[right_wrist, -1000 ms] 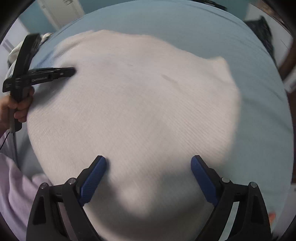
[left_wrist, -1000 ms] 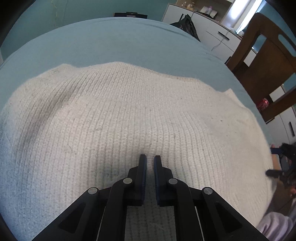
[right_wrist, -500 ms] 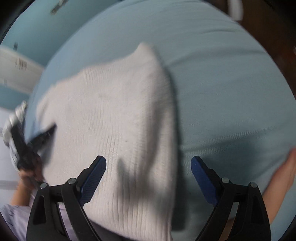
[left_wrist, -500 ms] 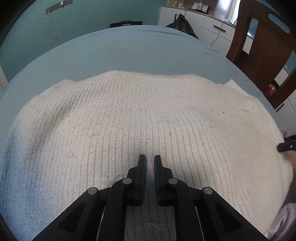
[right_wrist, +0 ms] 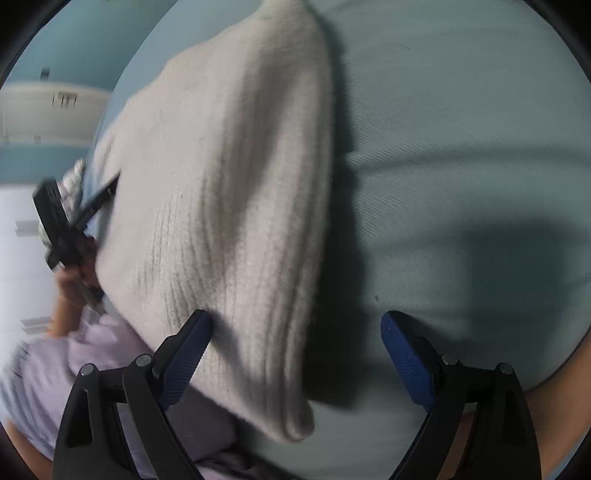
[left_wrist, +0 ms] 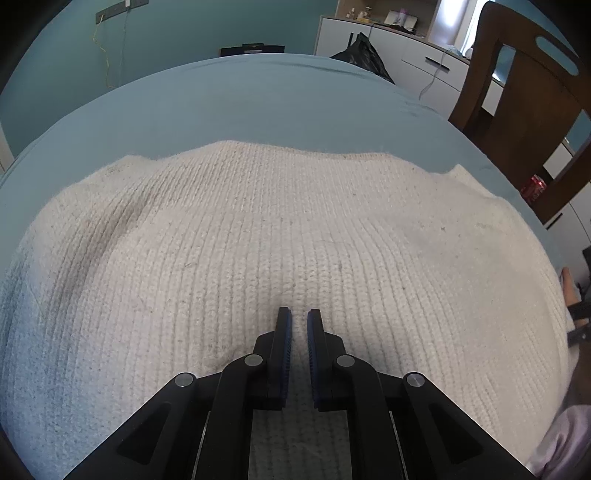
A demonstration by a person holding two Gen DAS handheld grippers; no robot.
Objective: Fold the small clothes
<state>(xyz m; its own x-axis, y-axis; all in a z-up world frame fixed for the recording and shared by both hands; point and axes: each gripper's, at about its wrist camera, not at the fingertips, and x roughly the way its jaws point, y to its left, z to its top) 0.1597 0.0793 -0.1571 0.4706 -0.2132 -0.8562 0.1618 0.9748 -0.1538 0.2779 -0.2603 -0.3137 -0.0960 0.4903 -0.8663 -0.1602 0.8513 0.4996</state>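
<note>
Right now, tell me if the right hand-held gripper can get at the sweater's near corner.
Probably yes. The right hand-held gripper is open wide, and the cream sweater already has its near corner lying between the fingers with nothing over it, only the blue sheet beneath.

Teal wall [left_wrist: 177, 40] straight ahead, cable [left_wrist: 107, 55] hanging down it. White cabinets [left_wrist: 413, 62] ahead-right, black bag [left_wrist: 364, 55] against them. Brown wooden chair [left_wrist: 524, 110] to the right, red can [left_wrist: 533, 184] low beside it. Bright window light [left_wrist: 448, 16] above the cabinets. Light-blue cover [left_wrist: 258, 99] spreads below.
</note>
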